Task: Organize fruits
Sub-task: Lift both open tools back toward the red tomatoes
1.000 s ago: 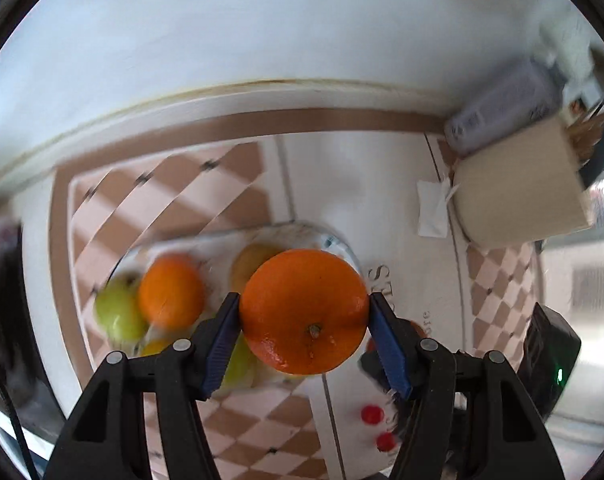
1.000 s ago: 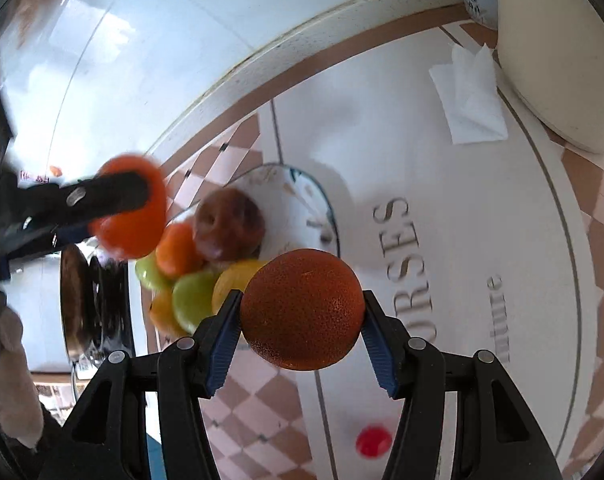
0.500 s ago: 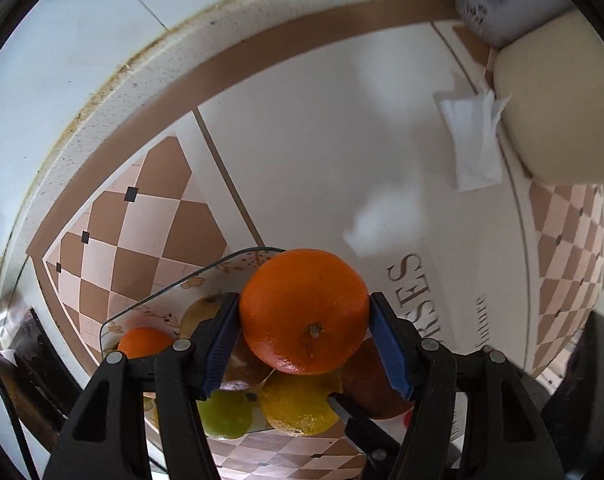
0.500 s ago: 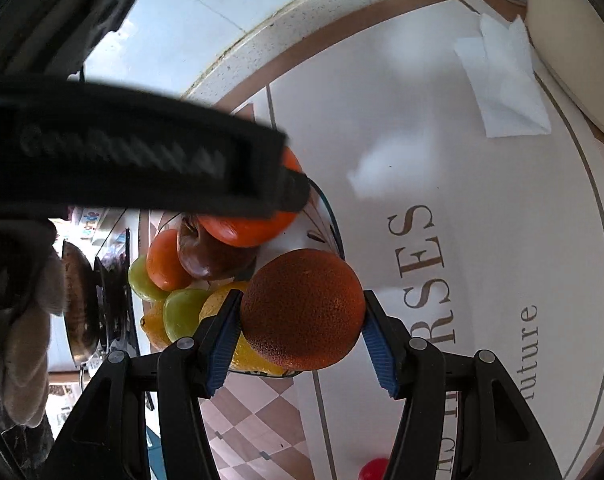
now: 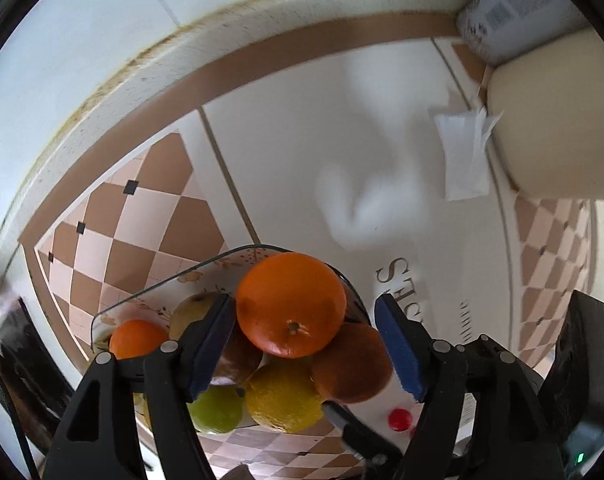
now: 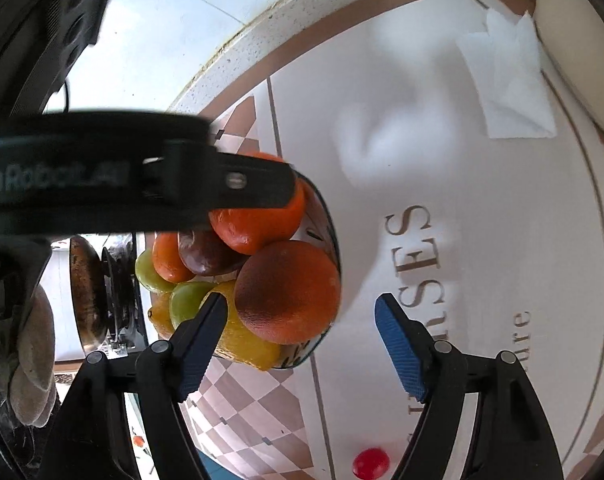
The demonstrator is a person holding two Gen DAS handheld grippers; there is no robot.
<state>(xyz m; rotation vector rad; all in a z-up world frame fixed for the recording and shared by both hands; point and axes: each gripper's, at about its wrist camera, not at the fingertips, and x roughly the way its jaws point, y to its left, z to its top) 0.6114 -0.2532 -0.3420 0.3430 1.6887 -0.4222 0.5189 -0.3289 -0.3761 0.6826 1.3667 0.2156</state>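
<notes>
Both grippers' jaws have just been opening and now stand apart, gripping nothing. Between the left gripper (image 5: 306,344) jaws a bright orange (image 5: 290,304) rests atop the fruit piled in the glass plate (image 5: 149,292); between the right gripper (image 6: 302,344) jaws a darker orange (image 6: 287,290) sits on the pile's near edge.

The right gripper (image 6: 302,344) is sitting at the bottom of the frame, its jaws having just been opening, blue pads clear of the dark orange (image 6: 287,292) lying between them on the heaped fruit bowl (image 6: 334,240). The left gripper (image 6: 205,188) is reaching in from the left over a brighter orange (image 6: 257,228). A napkin (image 6: 506,84) is lying upper right (a small red fruit (image 6: 370,463) at the bottom edge).
</notes>
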